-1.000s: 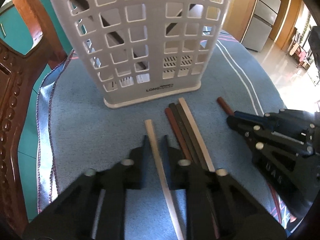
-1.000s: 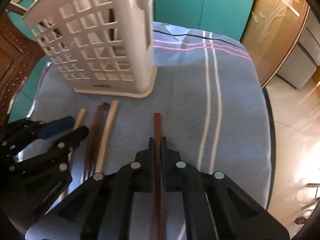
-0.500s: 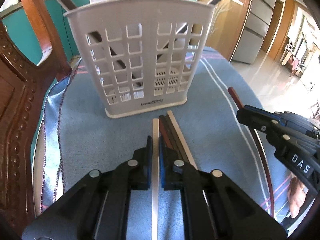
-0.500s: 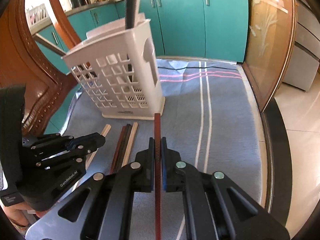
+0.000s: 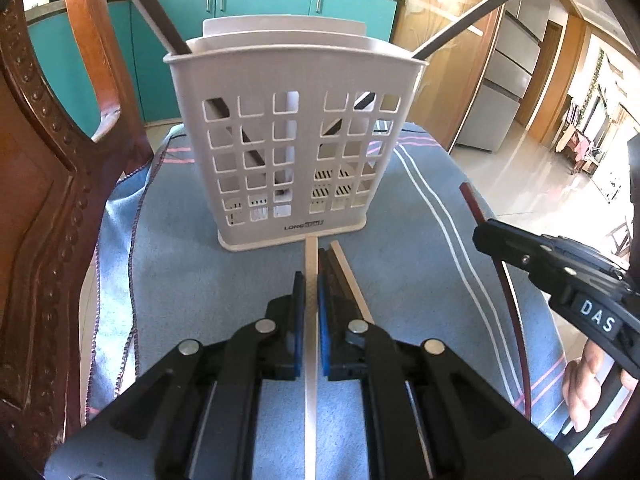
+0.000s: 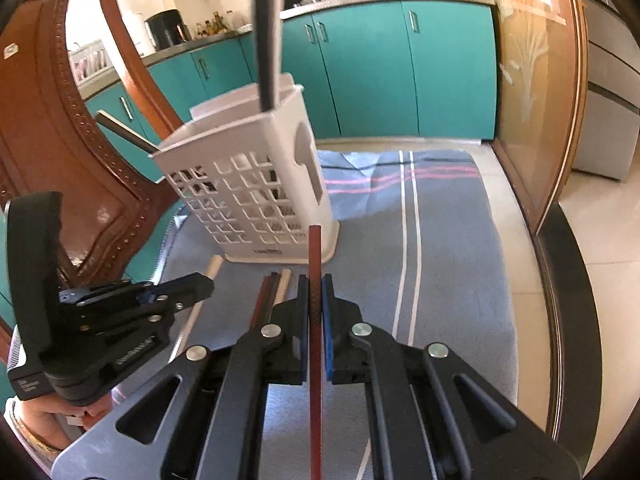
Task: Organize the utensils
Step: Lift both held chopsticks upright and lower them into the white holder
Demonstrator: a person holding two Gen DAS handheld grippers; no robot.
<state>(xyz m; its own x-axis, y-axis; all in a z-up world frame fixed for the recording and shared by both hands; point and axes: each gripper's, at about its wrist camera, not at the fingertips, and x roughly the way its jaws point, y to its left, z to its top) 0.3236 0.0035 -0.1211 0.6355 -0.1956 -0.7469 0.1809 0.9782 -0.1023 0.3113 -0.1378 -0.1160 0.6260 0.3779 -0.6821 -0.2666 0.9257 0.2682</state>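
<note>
both sticks gripped, holder straight ahead

we hold a pale stick [image 5: 311, 268] in the left gripper [image 5: 311, 288] and a red stick [image 6: 315, 264] in the right gripper [image 6: 316, 292], each clamped lengthwise along the fingers, pointing at the holder [image 5: 296, 136] (left looks nearer); spare sticks [image 6: 274, 284] lie on the cloth [image 6: 448, 248].

White lattice basket [image 5: 296, 140], blue cloth [image 6: 448, 248] striped white and pink.

White perforated utensil holder [image 5: 294, 148] stands upright ahead of both tongs, two dark chopsticks [image 5: 148, 6] leaning out of it. Pale chopstick [image 5: 311, 264] clamped in left gripper [image 5: 311, 280]; reddish-brown chopstick [image 6: 315, 264] clamped in right gripper [image 6: 316, 284]. Apparently three loose chopsticks [image 6: 272, 292] lie between the tongs.
</note>
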